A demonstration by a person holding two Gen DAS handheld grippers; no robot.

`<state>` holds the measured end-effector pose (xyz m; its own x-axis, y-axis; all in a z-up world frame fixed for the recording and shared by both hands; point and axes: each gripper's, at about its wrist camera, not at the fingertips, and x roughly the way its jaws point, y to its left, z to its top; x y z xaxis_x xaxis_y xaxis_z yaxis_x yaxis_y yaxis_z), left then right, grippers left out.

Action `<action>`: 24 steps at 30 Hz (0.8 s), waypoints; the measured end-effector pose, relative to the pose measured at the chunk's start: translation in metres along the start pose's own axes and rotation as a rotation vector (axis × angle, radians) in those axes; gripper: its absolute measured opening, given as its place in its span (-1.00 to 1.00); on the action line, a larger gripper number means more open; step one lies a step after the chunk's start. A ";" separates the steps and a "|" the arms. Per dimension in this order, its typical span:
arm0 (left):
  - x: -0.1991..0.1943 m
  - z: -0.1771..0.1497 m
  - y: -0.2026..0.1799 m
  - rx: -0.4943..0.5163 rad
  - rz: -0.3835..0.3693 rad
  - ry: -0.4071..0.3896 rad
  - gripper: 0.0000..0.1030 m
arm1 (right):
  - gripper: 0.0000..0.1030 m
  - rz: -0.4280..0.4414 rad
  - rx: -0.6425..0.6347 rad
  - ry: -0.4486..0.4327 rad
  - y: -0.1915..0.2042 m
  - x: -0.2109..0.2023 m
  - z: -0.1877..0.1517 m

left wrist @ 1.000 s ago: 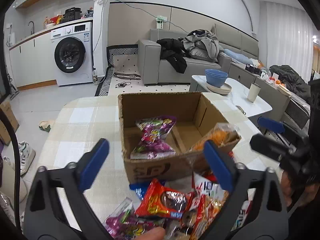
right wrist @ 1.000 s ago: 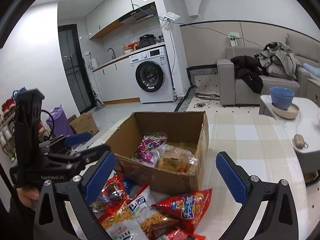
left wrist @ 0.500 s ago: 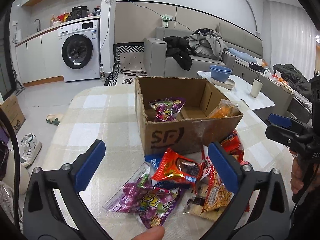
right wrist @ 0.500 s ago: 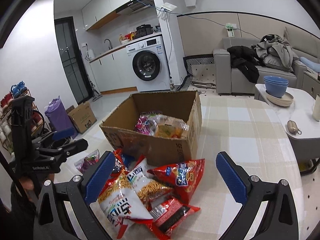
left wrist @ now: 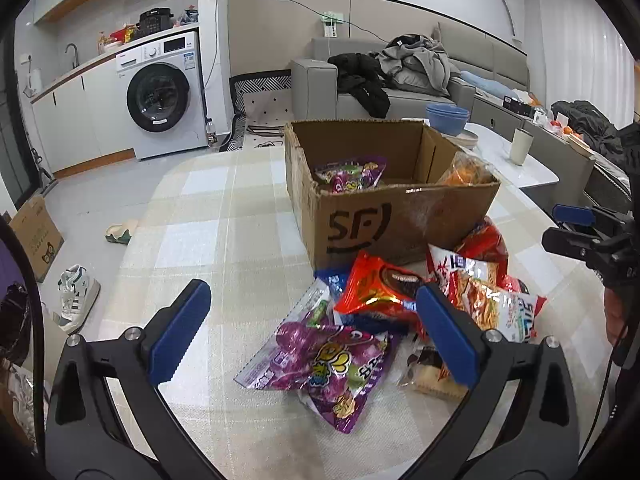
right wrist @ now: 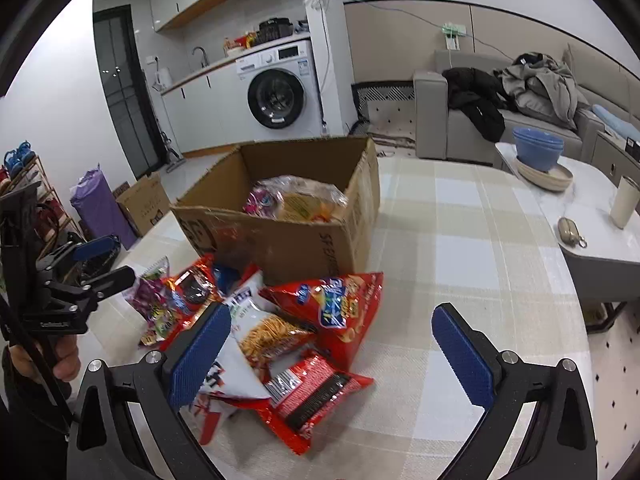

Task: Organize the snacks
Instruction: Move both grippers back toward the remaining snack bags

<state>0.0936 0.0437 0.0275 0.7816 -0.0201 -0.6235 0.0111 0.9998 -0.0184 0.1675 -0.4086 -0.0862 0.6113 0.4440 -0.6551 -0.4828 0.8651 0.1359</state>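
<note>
Checked tablecloth (left wrist: 224, 240) bears a cardboard box (left wrist: 400, 224) with loose snack packets (right wrist: 280, 332) piled before it. Left gripper (left wrist: 312, 332) and right gripper (right wrist: 332, 344) hover wide, empty. Only the left view shows the purple packet (left wrist: 332, 364) fully; the right alone shows a flat red packet (right wrist: 316, 392).

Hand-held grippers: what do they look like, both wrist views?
The left hand-held gripper and the right hand-held gripper match: black angular frames with triangular cut-outs and silver bolts, two fingers faced with ribbed blue pads. Each has a black pistol-style handle; the left one carries small white lettering. A thin black cable hangs by the right.
</note>
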 end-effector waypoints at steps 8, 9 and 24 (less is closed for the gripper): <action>0.013 -0.006 0.006 0.001 0.011 0.049 0.99 | 0.99 -0.032 -0.020 0.043 -0.008 0.008 -0.004; 0.015 -0.007 0.006 0.000 0.015 0.054 0.99 | 0.99 -0.037 -0.023 0.052 -0.009 0.009 -0.005; 0.027 -0.011 0.014 0.003 -0.009 0.109 0.99 | 0.99 -0.045 -0.162 0.195 -0.008 0.033 -0.029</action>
<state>0.1082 0.0575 0.0020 0.7091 -0.0298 -0.7045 0.0199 0.9996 -0.0222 0.1733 -0.4075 -0.1298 0.5092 0.3393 -0.7909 -0.5616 0.8274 -0.0066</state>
